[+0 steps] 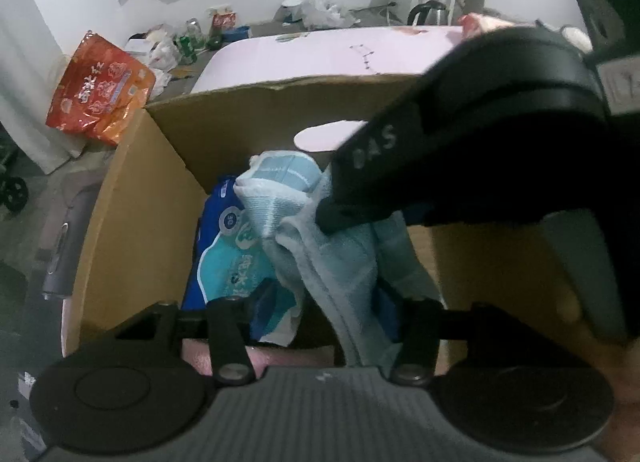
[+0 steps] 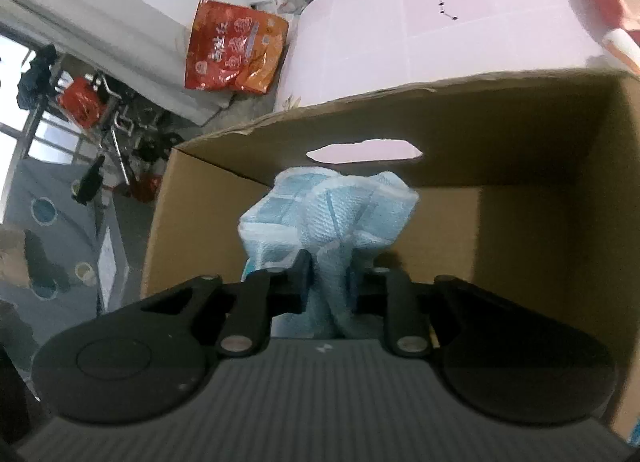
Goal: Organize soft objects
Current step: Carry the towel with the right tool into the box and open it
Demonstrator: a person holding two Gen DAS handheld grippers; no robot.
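Holding blue towel (image 2: 328,218) inside cardboard box (image 2: 540,134), right gripper (image 2: 326,286) clamped

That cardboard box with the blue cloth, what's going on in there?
A person is packing soft things into the cardboard box with a hand-held gripper in each hand. The right hand-held gripper has a light blue towel between its fingers, over the inside of the box. The left hand-held gripper sits open just above the towel. A blue and white soft pack already lies in the box.
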